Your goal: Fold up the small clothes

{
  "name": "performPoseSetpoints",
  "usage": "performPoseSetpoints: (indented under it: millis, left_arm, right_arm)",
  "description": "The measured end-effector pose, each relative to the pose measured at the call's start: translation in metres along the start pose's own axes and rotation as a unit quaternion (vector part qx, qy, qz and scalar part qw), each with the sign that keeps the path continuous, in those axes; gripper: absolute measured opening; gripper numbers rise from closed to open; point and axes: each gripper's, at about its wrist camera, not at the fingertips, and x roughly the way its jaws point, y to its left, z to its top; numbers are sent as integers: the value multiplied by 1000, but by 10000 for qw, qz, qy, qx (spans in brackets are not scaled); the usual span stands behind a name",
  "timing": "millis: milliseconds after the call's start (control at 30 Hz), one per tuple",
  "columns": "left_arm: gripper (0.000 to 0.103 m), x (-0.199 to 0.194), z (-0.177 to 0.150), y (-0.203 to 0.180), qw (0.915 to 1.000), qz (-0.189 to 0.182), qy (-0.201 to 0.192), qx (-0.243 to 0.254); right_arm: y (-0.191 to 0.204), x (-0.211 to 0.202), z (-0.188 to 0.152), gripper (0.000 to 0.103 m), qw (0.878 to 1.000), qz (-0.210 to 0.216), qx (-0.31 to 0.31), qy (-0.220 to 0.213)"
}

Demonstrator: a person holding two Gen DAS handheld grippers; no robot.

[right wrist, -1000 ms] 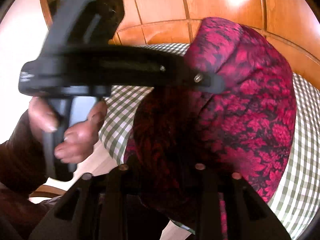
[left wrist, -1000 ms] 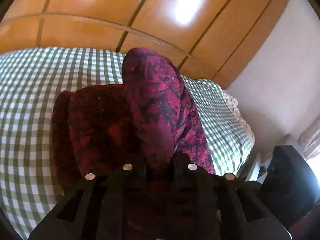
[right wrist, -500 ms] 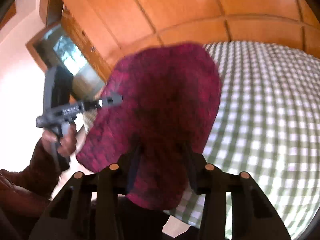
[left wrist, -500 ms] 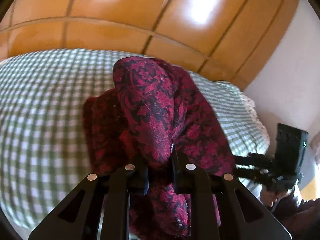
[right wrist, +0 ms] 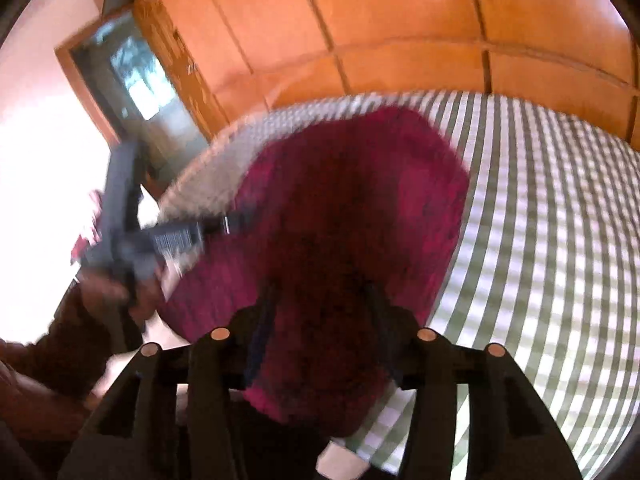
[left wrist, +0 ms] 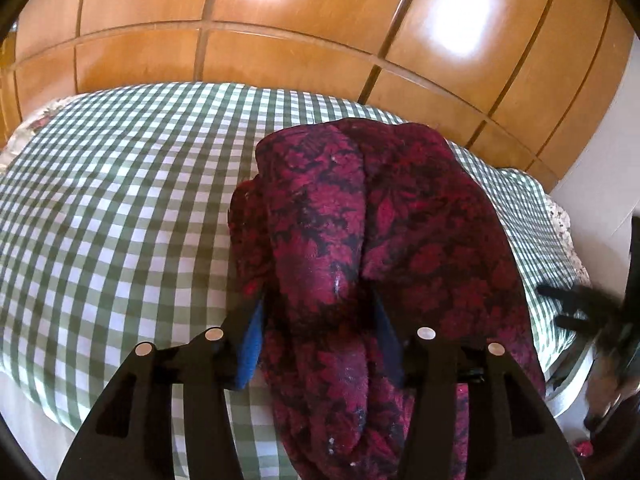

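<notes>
A dark red floral garment (left wrist: 400, 220) lies bunched on the green checked bed (left wrist: 120, 200), with one long fold running toward the left wrist camera. My left gripper (left wrist: 318, 340) straddles that fold; its jaws are opening, blue pads showing on both sides of the cloth. The right wrist view is blurred. There the garment (right wrist: 352, 184) fills the gap of my right gripper (right wrist: 320, 316), whose jaws are opening; whether its pads press the cloth is unclear. The left gripper (right wrist: 230, 222) touches the garment's left edge, and the right gripper (left wrist: 580, 304) is a blur at the bed's corner.
Glossy wooden wardrobe doors (left wrist: 280, 20) stand behind the bed. A framed mirror or doorway (right wrist: 132, 80) is at the left of the right wrist view. A person's hand and dark sleeve (right wrist: 104, 292) hold the left gripper. The bed's near edge (right wrist: 384, 432) is just under the right gripper.
The left jaws have parted from a tight pinch on the fold. The raised garment has come down onto the bed. The right gripper has drawn away from the left one.
</notes>
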Motion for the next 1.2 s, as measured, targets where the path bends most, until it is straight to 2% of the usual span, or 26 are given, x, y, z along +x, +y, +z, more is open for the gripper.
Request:
performPoseSetpoints:
  millis: [67,133,200,233,333,433,500,533,600,667,767,933,1067,1133,1200]
  left_arm:
    - [49,0,1,0,10000,13,-31,-22]
    - [49,2,1,-2,10000,28,-52,1]
    - [49,2,-1,-3,9999,67,-50,87]
    - [49,2,-1,-4,9998,103,-41,144]
    - [49,10,-4,0,9992,255,-19,304]
    - [49,21,-6,16,10000,-53,31,-35]
    - [51,18,-8,18,9999,-104,1,-73]
    - [51,16,-9,17,10000,-91,-25,-32]
    - [61,13,-10,17,10000,31,-85,-7]
    - [69,11,-11,24,9999,-29,-82,-143]
    - [75,13,-16,36,9982,-403,35,-440]
    - [75,18,-22,46,9941,-888,96,-622]
    - [75,26,-27,59,9863,-1350,138,-940]
    - [75,32,-30,66,9791,-1668,172,-1148]
    - [75,40,-35,74,9683,-2039,196,-1432]
  right_arm:
    - [1,12,22,59,9998,-120,110,-130]
    - [1,29,43,59,9993,-263,194,-183]
    - [-4,54,61,59,9988,-372,320,-58]
    - [-9,76,67,59,9974,-636,295,136]
    - [-17,105,66,59,9939,-945,245,506]
    - [-23,106,59,60,9949,-926,255,312]
    - [-23,93,54,75,9969,-724,297,83]
    - [-21,85,49,99,9971,-693,304,37]
    - [-22,69,33,101,9964,-727,425,51]
    - [-26,67,28,101,9967,-512,611,156]
    - [-36,55,5,101,9949,-42,987,226]
    - [-58,56,-22,101,9825,790,1661,290]
    - [-78,74,-28,101,9682,1509,1967,326]
    - [-81,78,-27,101,9667,1669,1914,332]
    - [-81,81,-24,101,9652,1750,1898,411]
